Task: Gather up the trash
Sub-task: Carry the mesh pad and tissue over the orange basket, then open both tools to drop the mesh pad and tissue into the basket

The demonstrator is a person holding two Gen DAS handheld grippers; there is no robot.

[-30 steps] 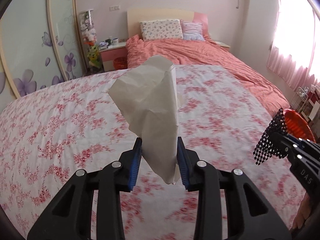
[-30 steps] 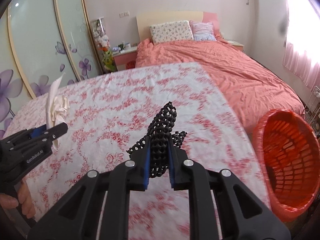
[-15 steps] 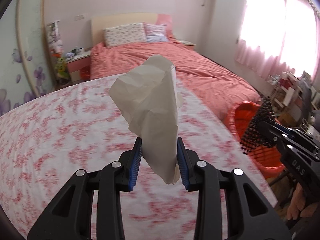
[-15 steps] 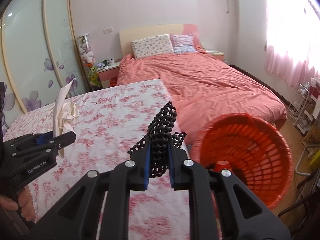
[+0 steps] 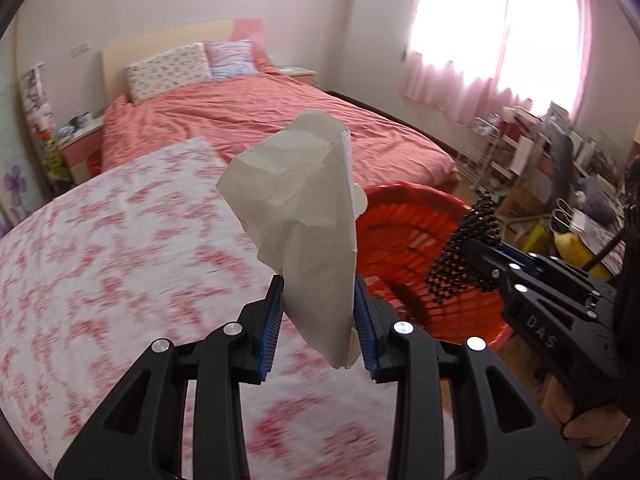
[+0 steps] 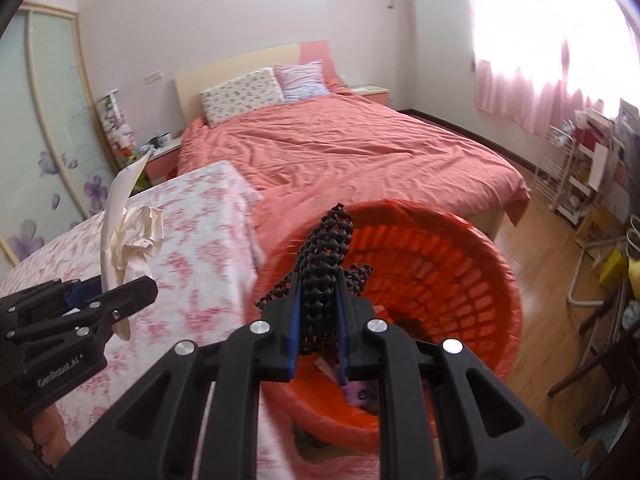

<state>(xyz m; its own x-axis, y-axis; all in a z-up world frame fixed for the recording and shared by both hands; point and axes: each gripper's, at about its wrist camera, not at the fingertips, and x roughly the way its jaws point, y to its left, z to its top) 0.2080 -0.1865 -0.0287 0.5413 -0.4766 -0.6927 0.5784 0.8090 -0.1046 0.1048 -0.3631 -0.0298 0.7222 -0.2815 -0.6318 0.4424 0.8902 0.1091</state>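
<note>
- Bedroom scene from two wrist cameras, each looking out along a hand-held claw.
- The left claw (image 5: 318,322) is closed on a crumpled beige paper bag (image 5: 304,216); its blue pads press both sides of the bag's lower end, and the rest stands up above the fingers.
- The right claw (image 6: 318,320) is nearly shut, pinching a piece of black foam netting (image 6: 326,258) that sticks up between its pads.
- An orange plastic basket (image 6: 472,280) with slatted walls sits on the floor against the corner of a desk covered in a white cloth with red flowers (image 5: 100,260). A few small scraps lie at its bottom.
- In the right view the netting hangs in front of the basket's open mouth; in the left view the paper bag is above the desk's edge, just beside the basket's rim.
- Behind them is a bed with a coral-pink cover (image 6: 352,152) and two pillows.
- Pink curtains (image 5: 500,52) glow with daylight on the right.
- A person's hand (image 5: 588,420) grips the right claw's handle.
</note>
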